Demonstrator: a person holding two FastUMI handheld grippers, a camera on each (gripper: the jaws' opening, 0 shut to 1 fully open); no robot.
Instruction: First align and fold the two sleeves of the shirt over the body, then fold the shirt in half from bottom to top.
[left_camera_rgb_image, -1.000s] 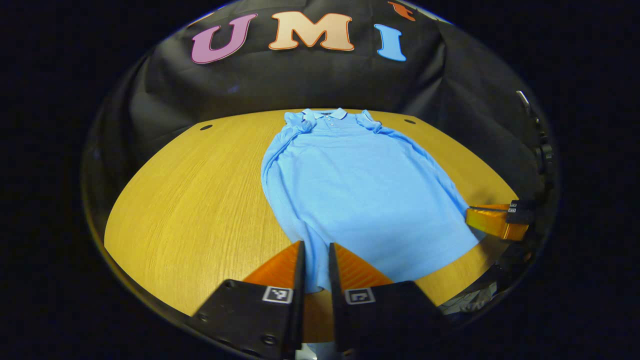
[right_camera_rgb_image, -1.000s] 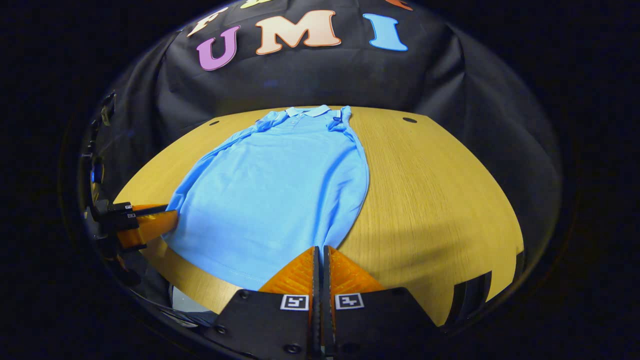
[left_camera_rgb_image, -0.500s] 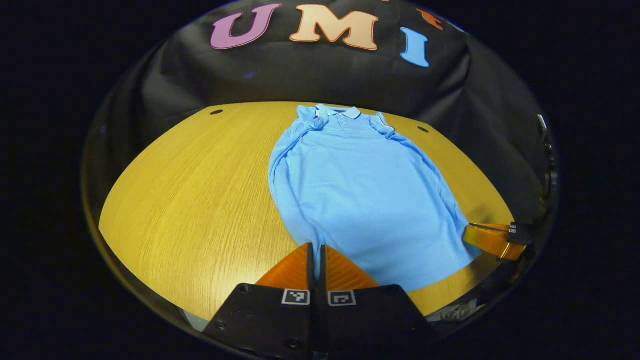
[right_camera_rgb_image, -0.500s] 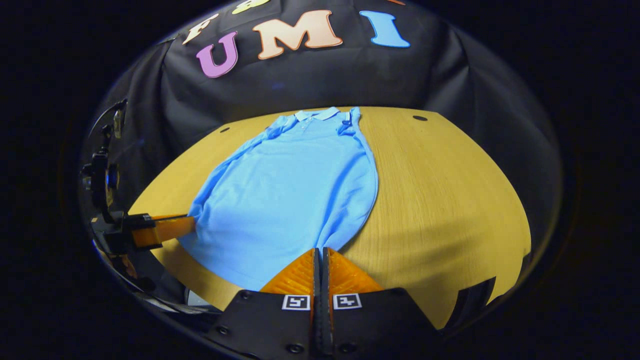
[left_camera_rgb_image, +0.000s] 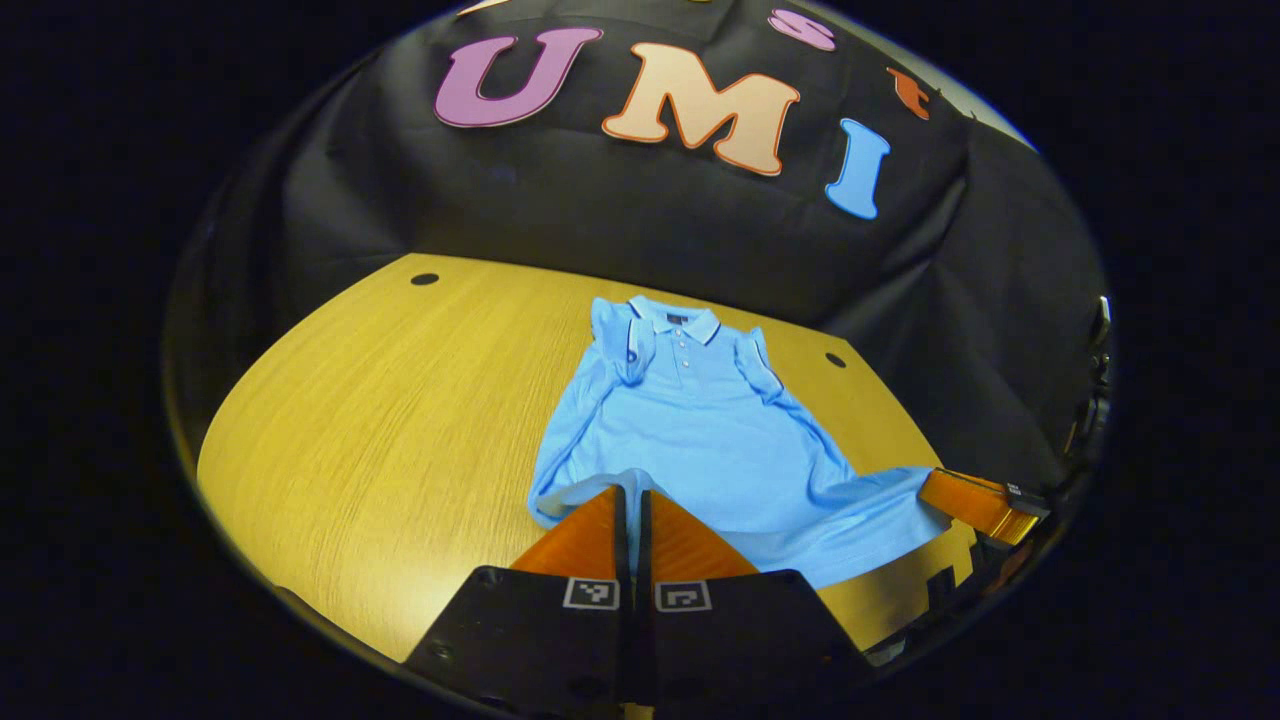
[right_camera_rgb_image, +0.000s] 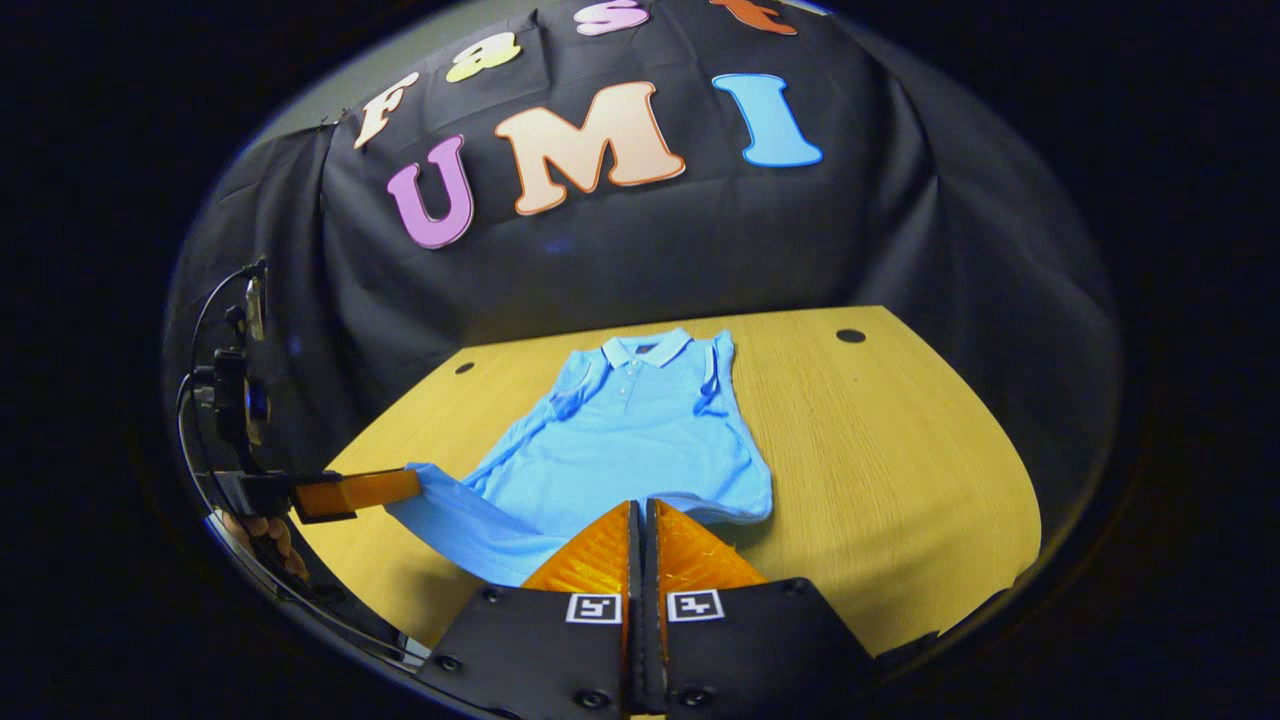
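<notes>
A light blue polo shirt (left_camera_rgb_image: 690, 420) lies on the wooden table (left_camera_rgb_image: 380, 400), collar at the far end, both sleeves folded in over the body. My left gripper (left_camera_rgb_image: 630, 492) is shut on the hem's left corner, which is lifted off the table. My right gripper (right_camera_rgb_image: 640, 505) is shut on the hem's right corner, also raised. The hem hangs as a sagging band between them. In the left gripper view the right gripper (left_camera_rgb_image: 940, 487) holds the far corner. In the right gripper view the left gripper (right_camera_rgb_image: 408, 485) pinches the shirt (right_camera_rgb_image: 630, 440) at its corner.
The table (right_camera_rgb_image: 900, 470) has small round holes near its back corners (left_camera_rgb_image: 424, 279) (right_camera_rgb_image: 850, 336). Black cloth walls stand close behind it. A hand (right_camera_rgb_image: 268, 532) holds the left gripper at the table's near left edge.
The left gripper closed on the hem. Both grippers then rose, lifting the shirt's bottom edge off the table and drawing it toward the collar.
</notes>
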